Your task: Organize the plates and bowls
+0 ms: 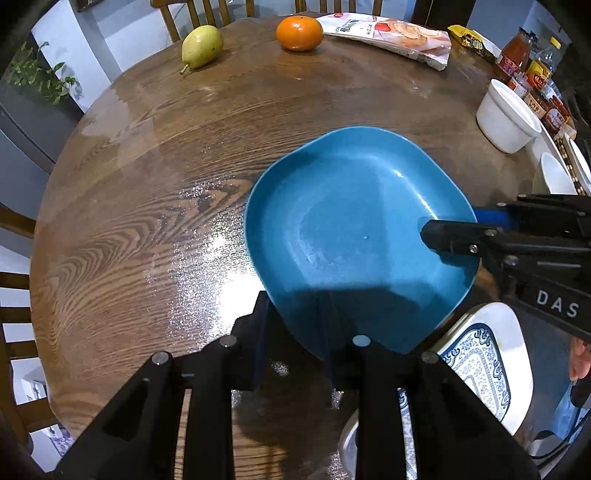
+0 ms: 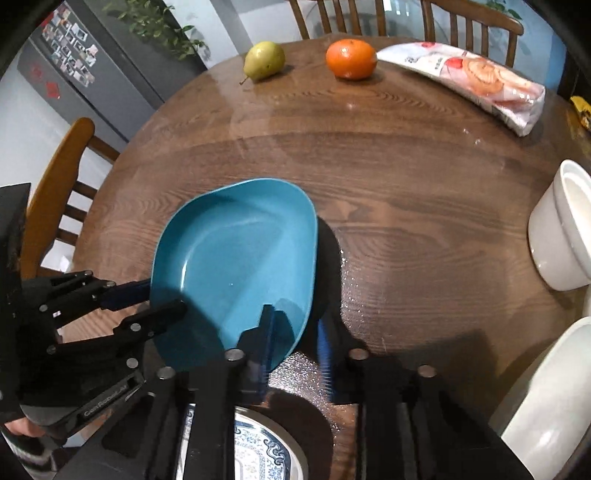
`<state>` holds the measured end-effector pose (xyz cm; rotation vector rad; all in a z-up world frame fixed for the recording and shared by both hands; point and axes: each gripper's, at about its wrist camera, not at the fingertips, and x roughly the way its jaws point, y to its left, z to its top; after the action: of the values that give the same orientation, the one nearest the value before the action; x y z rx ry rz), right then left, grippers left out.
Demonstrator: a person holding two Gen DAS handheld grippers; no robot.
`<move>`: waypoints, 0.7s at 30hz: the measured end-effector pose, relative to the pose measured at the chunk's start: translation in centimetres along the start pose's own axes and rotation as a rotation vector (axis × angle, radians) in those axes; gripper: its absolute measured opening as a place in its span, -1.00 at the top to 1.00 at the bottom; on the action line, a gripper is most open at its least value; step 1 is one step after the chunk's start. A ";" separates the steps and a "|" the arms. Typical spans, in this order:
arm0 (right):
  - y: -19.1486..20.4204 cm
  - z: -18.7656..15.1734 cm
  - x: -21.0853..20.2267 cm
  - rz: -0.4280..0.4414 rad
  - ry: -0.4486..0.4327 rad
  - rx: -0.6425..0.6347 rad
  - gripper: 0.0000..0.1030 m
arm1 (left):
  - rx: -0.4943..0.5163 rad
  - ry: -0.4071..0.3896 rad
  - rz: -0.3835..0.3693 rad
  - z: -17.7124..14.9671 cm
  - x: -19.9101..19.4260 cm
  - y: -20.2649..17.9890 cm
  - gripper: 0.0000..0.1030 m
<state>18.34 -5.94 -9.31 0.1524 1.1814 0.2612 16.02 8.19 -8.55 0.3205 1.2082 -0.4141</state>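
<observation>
Blue plate (image 1: 354, 221) tilted above the round wooden table (image 1: 147, 184), rim clamped at two spots. Left gripper (image 1: 295, 332) grasps its edge at 6 o'clock in the left wrist view; right gripper (image 2: 295, 328) is clenched on the edge at 3 o'clock there. Patterned plate (image 1: 480, 369) lies beneath at 5 o'clock. White bowl (image 1: 506, 114) at 2 o'clock, pear (image 1: 201, 46) and orange (image 1: 299, 33) at 12.

1. We see a round wooden table (image 1: 147, 155).
2. On it lie a pear (image 1: 202, 45), an orange (image 1: 299, 33), a snack bag (image 1: 391, 37) and a white bowl (image 1: 508, 118).
</observation>
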 end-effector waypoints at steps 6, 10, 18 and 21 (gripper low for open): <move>-0.4 0.0 -0.1 0.024 -0.007 0.018 0.70 | -0.014 -0.020 0.027 -0.2 -0.2 -0.2 0.61; 0.0 -0.1 -0.9 0.024 -0.034 0.005 0.73 | -0.025 -0.054 0.072 -0.2 -0.8 -0.4 0.63; 0.3 -0.1 -3.7 0.059 -0.098 0.002 0.74 | -0.046 -0.115 0.084 -0.1 -3.4 0.0 0.64; 0.4 -0.5 -5.0 0.082 -0.123 0.005 0.74 | -0.054 -0.135 0.088 -0.3 -4.7 -0.2 0.64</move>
<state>16.03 -7.01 -4.93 0.2191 1.0556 0.3164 14.26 8.80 -4.27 0.2940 1.0673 -0.3213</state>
